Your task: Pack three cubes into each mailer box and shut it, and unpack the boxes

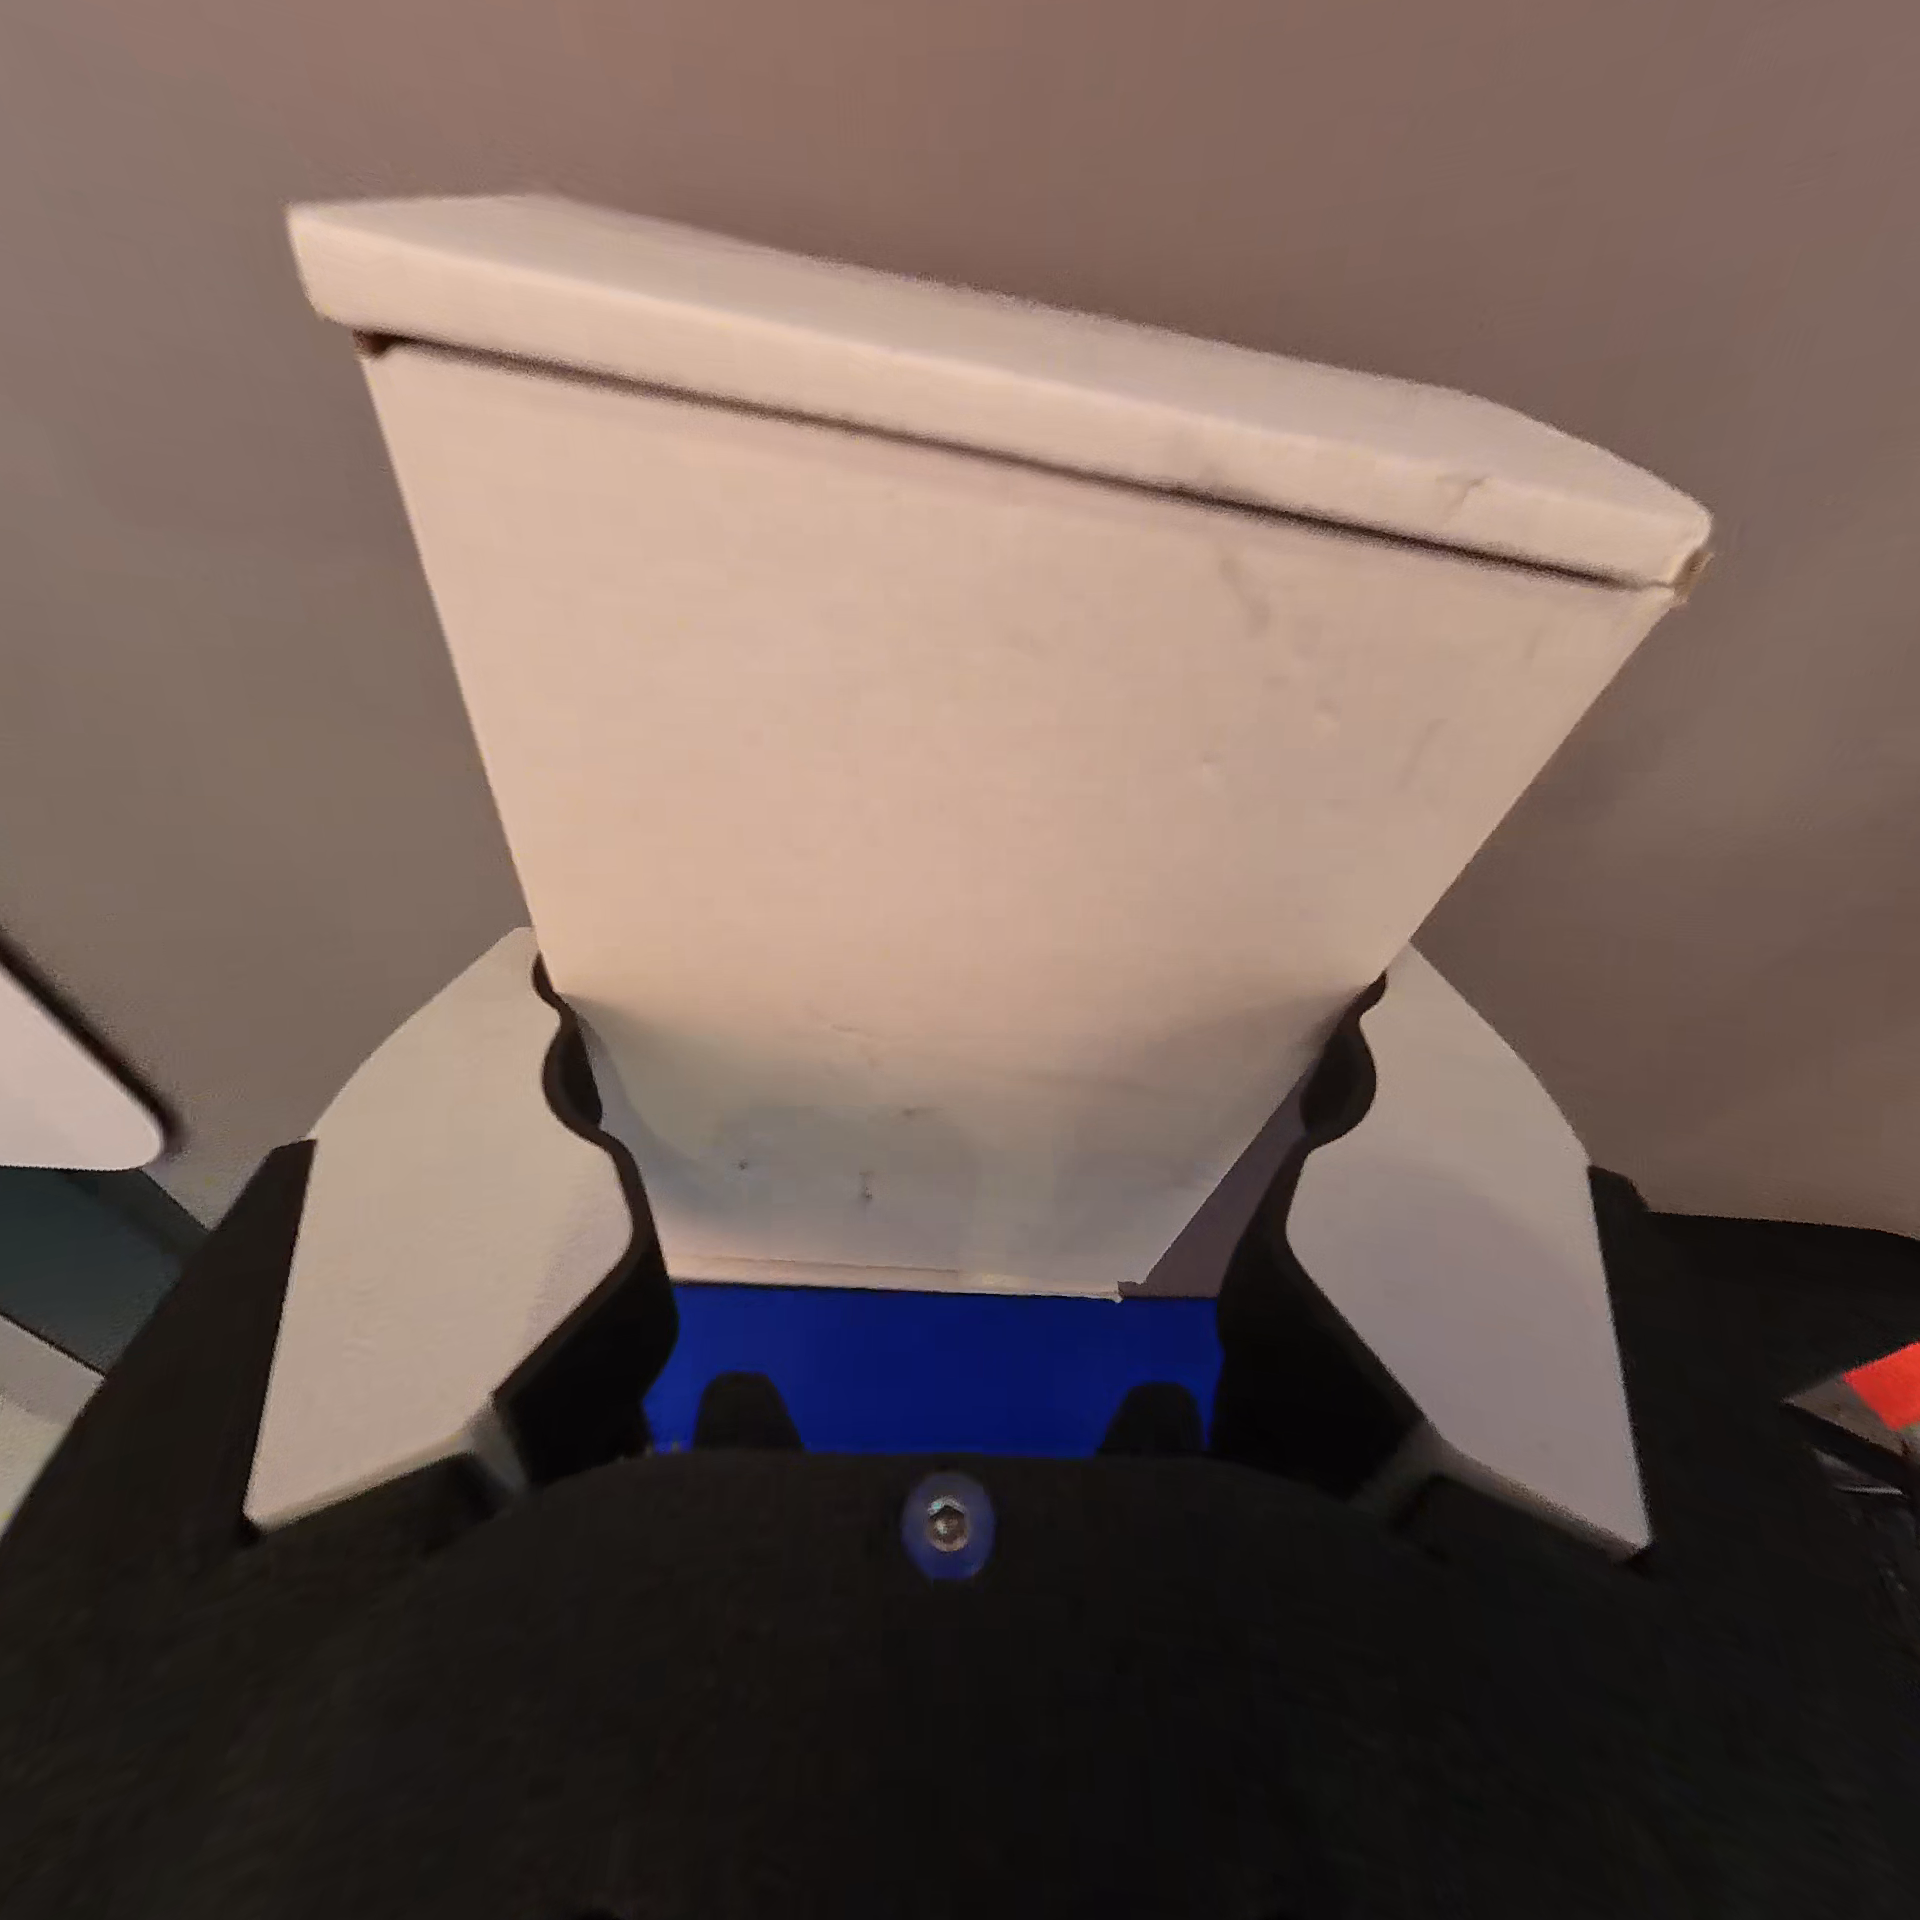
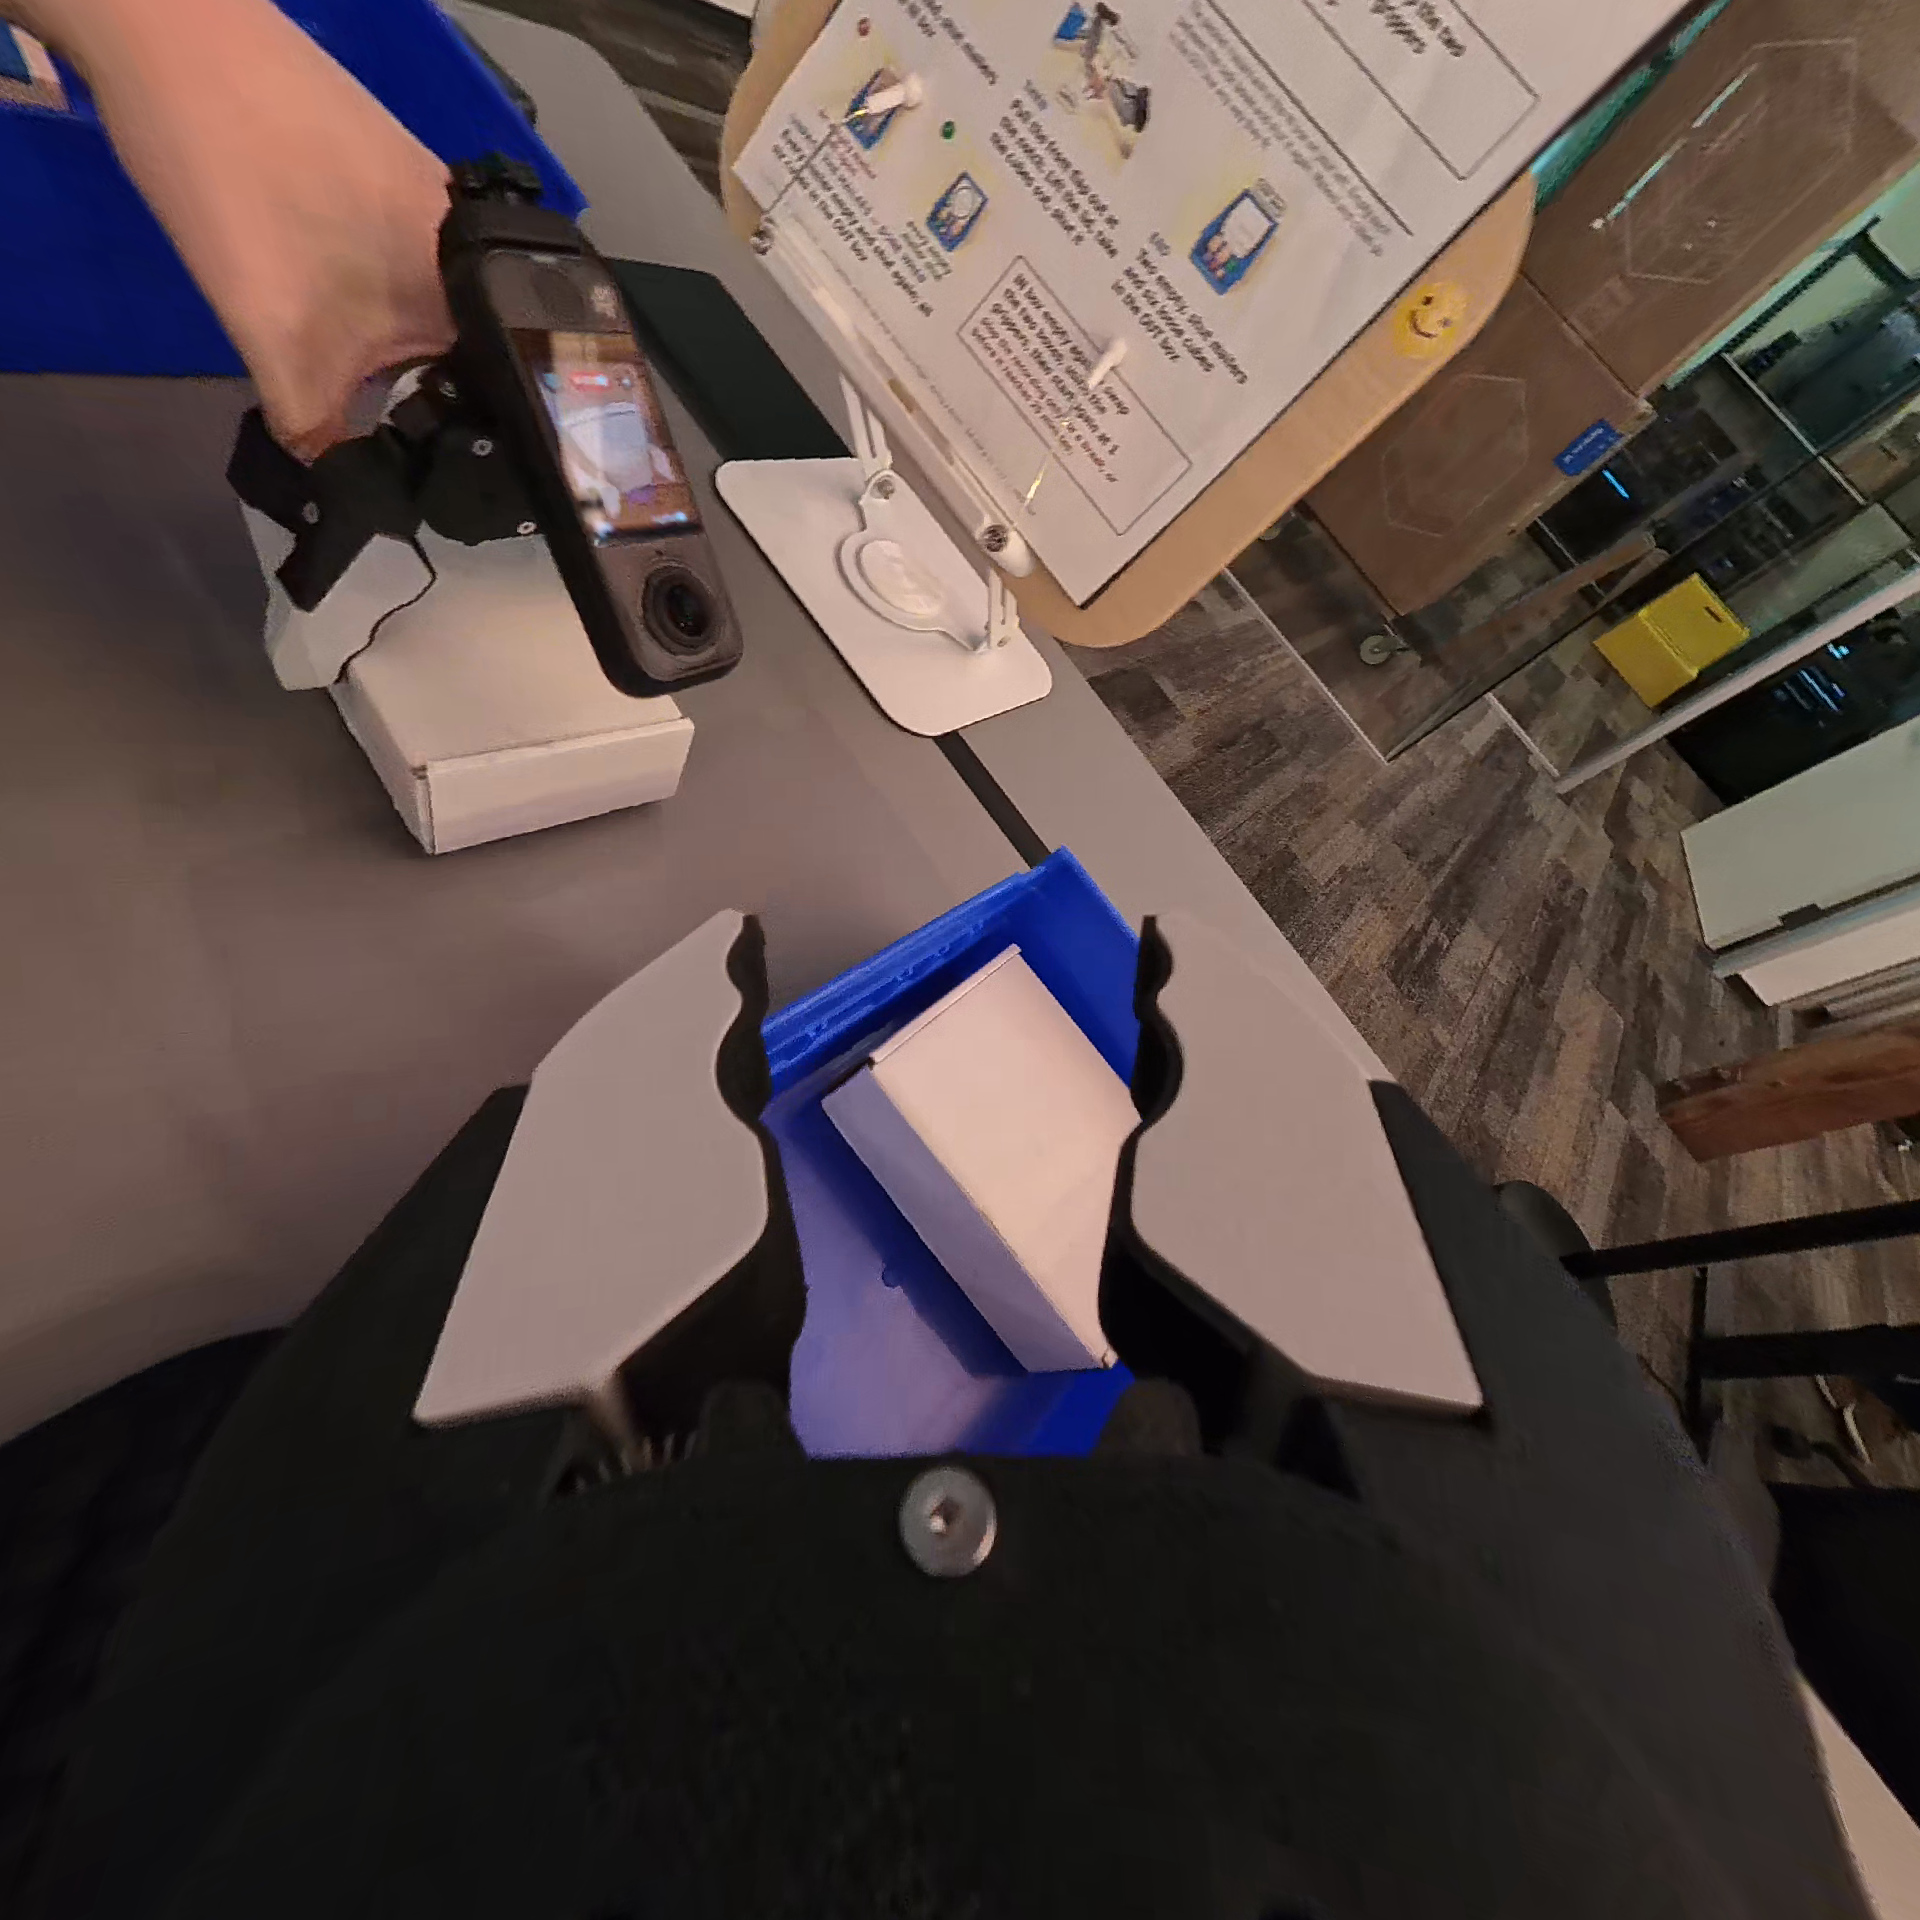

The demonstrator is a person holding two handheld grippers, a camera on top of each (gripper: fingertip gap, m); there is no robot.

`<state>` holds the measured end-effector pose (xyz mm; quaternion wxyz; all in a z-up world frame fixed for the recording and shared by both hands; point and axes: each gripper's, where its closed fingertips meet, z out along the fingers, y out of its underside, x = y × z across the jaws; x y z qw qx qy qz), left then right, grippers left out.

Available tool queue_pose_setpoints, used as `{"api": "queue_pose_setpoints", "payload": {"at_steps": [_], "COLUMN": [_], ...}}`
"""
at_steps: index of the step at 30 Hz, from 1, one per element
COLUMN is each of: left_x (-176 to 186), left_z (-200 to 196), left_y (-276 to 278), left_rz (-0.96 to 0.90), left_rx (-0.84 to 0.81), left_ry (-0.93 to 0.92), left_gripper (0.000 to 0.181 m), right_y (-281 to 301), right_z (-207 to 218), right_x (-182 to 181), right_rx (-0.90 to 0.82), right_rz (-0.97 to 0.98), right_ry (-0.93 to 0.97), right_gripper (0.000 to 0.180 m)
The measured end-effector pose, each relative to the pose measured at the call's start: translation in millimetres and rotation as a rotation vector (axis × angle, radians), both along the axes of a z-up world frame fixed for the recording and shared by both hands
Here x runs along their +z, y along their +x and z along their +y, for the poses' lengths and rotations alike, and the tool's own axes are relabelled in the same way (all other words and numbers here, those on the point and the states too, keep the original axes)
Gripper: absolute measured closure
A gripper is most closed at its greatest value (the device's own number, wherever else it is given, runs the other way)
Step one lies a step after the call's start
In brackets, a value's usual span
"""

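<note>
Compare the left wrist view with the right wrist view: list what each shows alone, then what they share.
Left wrist view only: the close-up grip, the left gripper clamped across a closed white mailer box, blue behind it.

Right wrist view only: the open right gripper above a blue bin holding a second white box, plus an instruction board on a stand.

Both: the grey table, and the left gripper's mailer box resting on it.

Black gripper (image 2: 940,1101) bodies, pale grey wavy-edged jaws, silver hex screw (image 2: 945,1522) centred, camera (image 2: 597,468) mounted.
</note>
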<state>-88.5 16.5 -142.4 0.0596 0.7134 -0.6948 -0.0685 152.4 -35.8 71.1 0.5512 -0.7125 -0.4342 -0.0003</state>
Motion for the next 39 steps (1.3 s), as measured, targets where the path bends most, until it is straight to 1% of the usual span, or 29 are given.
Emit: {"api": "queue_pose_setpoints", "payload": {"at_steps": [2,7,11,13,14,16,18,20,22,24,25,27,28,30,32,35,38,39], "left_x": [-3.4,-2.1,11.9,26.4,36.2,60.3,86.4,107.0,115.6,110.7,104.4,84.3,73.0,53.7,40.1,23.4,8.0,5.4], "left_z": [-1.0,-2.2,-2.8,-0.2,-1.4,-10.5,-17.2,-31.0,-42.8,-50.8,-50.6,-45.6,-42.6,-37.6,-38.0,-40.6,-44.0,-44.6], "left_y": [-1.6,3.2,8.8,8.1,8.3,10.6,6.3,1.6,-6.7,-11.5,-14.1,-21.7,-25.3,-31.7,-31.1,-32.7,-36.0,-36.1], "left_rz": [0.010,-0.062,-0.186,-0.261,-0.311,-0.449,-0.591,-0.771,-0.928,-1.032,-1.046,-0.998,-0.956,-0.880,-0.876,-0.874,-0.859,-0.864], "left_rx": [-0.002,0.002,0.018,0.046,0.077,0.125,0.166,0.250,0.350,0.415,0.447,0.513,0.531,0.564,0.595,0.643,0.668,0.670], "left_ry": [-0.002,-0.001,0.051,0.117,0.150,0.226,0.370,0.454,0.508,0.527,0.539,0.564,0.577,0.601,0.581,0.524,0.455,0.437], "left_gripper": [0.047,0.049,0.052,0.043,0.039,0.039,0.046,0.051,0.060,0.058,0.054,0.052,0.051,0.055,0.058,0.056,0.056,0.058], "right_y": [-5.6,-14.2,-24.9,-35.0,-41.2,-57.1,-75.8,-99.4,-127.7,-152.2,-161.7,-173.9,-174.6,-169.7,-169.3,-170.5,-173.3,-173.5], "right_z": [-1.3,1.0,-0.6,-2.8,-3.8,-5.6,-4.5,-2.5,-0.5,8.9,12.1,15.6,17.6,21.4,19.4,12.8,5.1,4.0], "right_x": [-2.9,-11.5,-17.9,-20.5,-21.5,-22.8,-22.2,-21.1,-20.6,-18.9,-23.8,-45.2,-59.6,-89.6,-118.9,-160.4,-189.1,-195.2], "right_rx": [0.019,0.025,0.051,0.083,0.100,0.140,0.163,0.180,0.204,0.158,0.128,0.076,0.041,-0.032,-0.056,-0.065,-0.051,-0.052], "right_rz": [-0.024,-0.067,-0.101,-0.117,-0.123,-0.114,-0.091,-0.052,0.000,0.091,0.133,0.172,0.160,0.128,0.146,0.147,0.134,0.128], "right_ry": [-0.006,-0.039,-0.066,-0.075,-0.078,-0.094,-0.104,-0.115,-0.106,-0.057,-0.045,-0.020,-0.011,-0.018,-0.082,-0.224,-0.342,-0.370], "right_gripper": [0.110,0.110,0.110,0.110,0.110,0.107,0.104,0.104,0.104,0.104,0.105,0.105,0.105,0.106,0.108,0.111,0.111,0.112]}}
